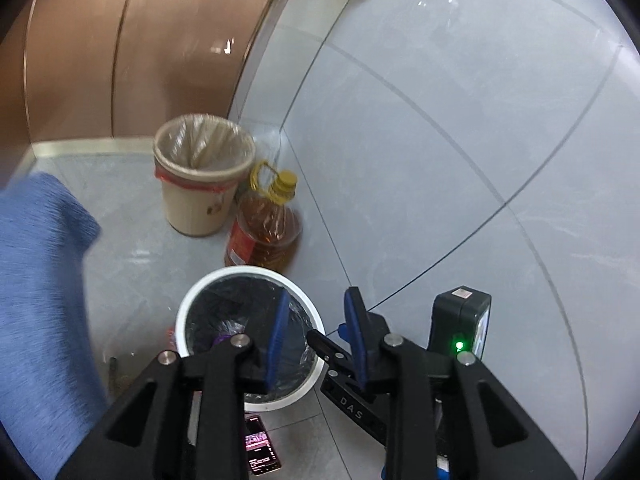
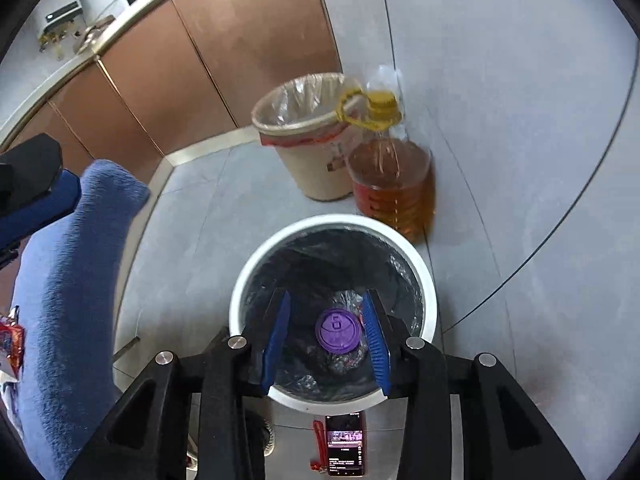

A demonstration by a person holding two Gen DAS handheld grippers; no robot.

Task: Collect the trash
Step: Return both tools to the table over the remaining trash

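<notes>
A purple cup lid (image 2: 338, 330), embossed with a mark that looks like a "5" or "S", lies at the bottom of the white-rimmed bin (image 2: 240, 280), low in the centre of the right wrist view, on crumpled wrapping inside the black liner. The right gripper (image 2: 326, 344) hangs straight over the bin's mouth, pointing down, its blue pads spread wide with the lid showing between them and nothing in its grasp.

In the left wrist view the same white-rimmed bin (image 1: 188, 300) sits at lower centre. The left gripper (image 1: 318, 338) is also released, holding nothing; one pad is over the bin's right edge, the other over the right gripper's black body, which reads "DAS" and carries a box with a green light.

Behind the bin, toward the upper middle, stand a beige bin (image 2: 316, 176) with a clear liner and a large oil bottle (image 2: 394, 184) with a yellow cap and red label, its print unreadable. A phone (image 2: 345, 450) with a lit screen lies on the tiled floor at the bottom edge, text too small to read. A blue sleeve (image 2: 68, 300) fills the left side.
</notes>
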